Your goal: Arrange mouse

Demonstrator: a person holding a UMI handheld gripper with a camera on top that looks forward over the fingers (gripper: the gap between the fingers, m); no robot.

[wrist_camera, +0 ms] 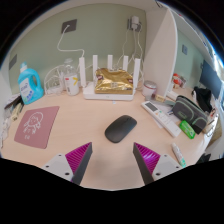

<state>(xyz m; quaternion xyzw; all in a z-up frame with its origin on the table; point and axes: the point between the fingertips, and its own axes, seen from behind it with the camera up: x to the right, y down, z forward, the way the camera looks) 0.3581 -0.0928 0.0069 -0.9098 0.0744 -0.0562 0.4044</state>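
Fingers (pixel 112 160): two, pink-padded, standing apart, nothing between them.
Mouse (pixel 121 128): dark, oval, lying on the surface (pixel 85 115) just ahead of the fingers, slightly toward the right one; not touched.
Mat (pixel 37 127): pinkish, with a pale printed pattern, left of the mouse and well apart from it.
Right-hand clutter: keyboard-like slab (pixel 160 112), green item (pixel 188 129) and grey pouch (pixel 190 108), crowded near the surface's edge.
Rack (pixel 112 82): white, upright posts, a golden object inside, beyond the mouse by the wall.
Bottle (pixel 30 84): blue and white, far left.
Wall: sockets with cables (pixel 68 40) hanging down.
Progress: judged at the outset; the mouse has not been gripped, so approach, closing, carrying and placing all remain.
Unclear: where the mouse is meant to go, possibly the mat; the golden object's identity; small items at the far right.
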